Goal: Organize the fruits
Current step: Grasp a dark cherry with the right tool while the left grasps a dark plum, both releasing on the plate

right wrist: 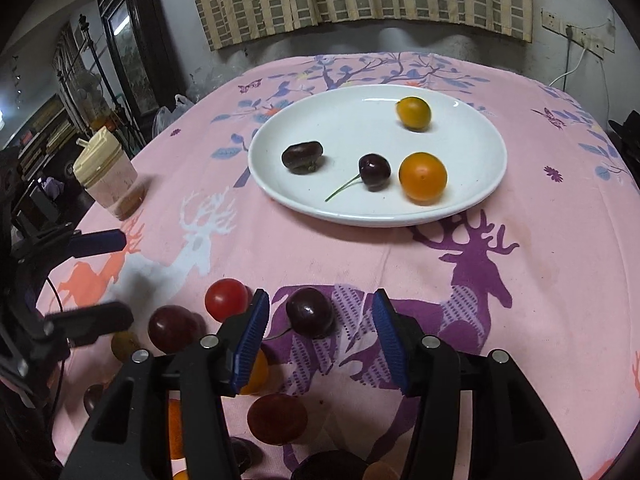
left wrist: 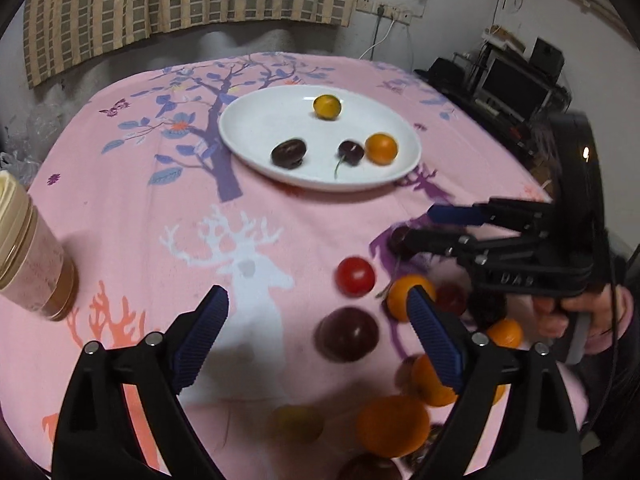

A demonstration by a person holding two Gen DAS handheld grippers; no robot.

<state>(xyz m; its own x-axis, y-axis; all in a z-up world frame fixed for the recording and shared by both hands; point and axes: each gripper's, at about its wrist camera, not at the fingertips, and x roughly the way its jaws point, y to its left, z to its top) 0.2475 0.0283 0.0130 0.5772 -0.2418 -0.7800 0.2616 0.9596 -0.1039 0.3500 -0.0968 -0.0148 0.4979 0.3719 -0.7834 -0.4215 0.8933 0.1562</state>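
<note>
A white plate (left wrist: 272,120) (right wrist: 340,120) at the table's middle holds two small orange fruits, a stemmed cherry (right wrist: 374,171) and a dark oval fruit (right wrist: 302,157). Loose fruit lies near the front edge: a red tomato (left wrist: 355,276) (right wrist: 226,299), a dark plum (left wrist: 347,334), oranges (left wrist: 392,426) and more. My left gripper (left wrist: 316,300) (right wrist: 116,280) stands open over the cloth, with the plum lying between its fingers, untouched. My right gripper (right wrist: 320,300) (left wrist: 420,226) is open around a dark cherry (right wrist: 310,312) on the cloth; its pads stand apart from it.
A lidded plastic jar (left wrist: 32,248) (right wrist: 108,176) stands at the table's left side. The pink printed tablecloth (right wrist: 520,280) covers the table. A hand (left wrist: 568,312) holds the right gripper's handle. Furniture and a curtain lie beyond the table.
</note>
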